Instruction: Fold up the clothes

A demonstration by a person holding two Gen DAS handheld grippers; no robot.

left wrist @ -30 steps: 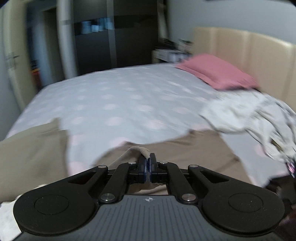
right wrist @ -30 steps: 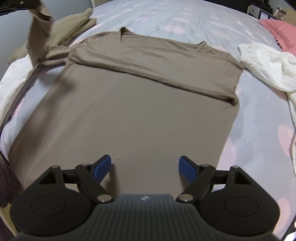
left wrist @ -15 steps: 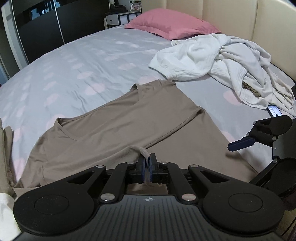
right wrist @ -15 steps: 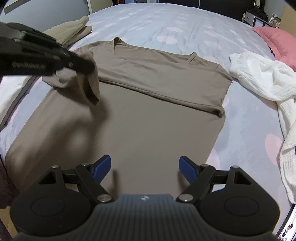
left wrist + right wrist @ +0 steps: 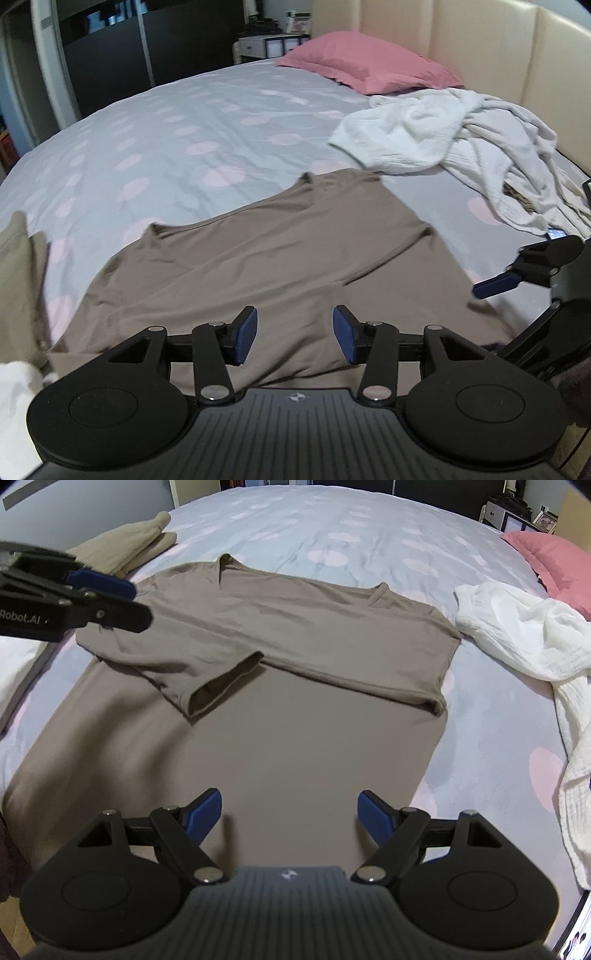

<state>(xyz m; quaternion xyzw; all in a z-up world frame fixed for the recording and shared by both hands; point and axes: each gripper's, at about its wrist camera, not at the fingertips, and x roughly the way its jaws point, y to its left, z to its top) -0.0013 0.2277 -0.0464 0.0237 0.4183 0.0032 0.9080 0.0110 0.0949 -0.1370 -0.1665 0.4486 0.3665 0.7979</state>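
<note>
A taupe T-shirt [image 5: 303,716] lies spread flat across a bed [image 5: 369,531] dressed in a pale grey sheet with pink dots, its neckline toward the far side of the mattress and its hem nearest the right wrist camera. One short sleeve [image 5: 207,679] is folded inward and rests on the shirt's front, its open cuff facing the hem; the opposite shoulder edge is turned in along the body as well.

The left gripper [image 5: 293,334] hovers just above the shirt with its blue-padded fingers spread apart and nothing between them. The right gripper [image 5: 290,816] is likewise spread wide and empty, poised over the lower part of the shirt near the hem. In the right wrist view the left gripper enters from the left edge, above the folded shoulder; in the left wrist view part of the right gripper shows at the right edge.

A heap of crumpled white clothes [image 5: 454,147] lies on the sheet just beside the shirt, toward the cream padded headboard [image 5: 480,40], with a pink pillow [image 5: 365,72] behind it. A folded tan garment [image 5: 125,548] sits near the bed's edge on the other side of the shirt. Dark wardrobe doors [image 5: 122,62] stand beyond the bed.
</note>
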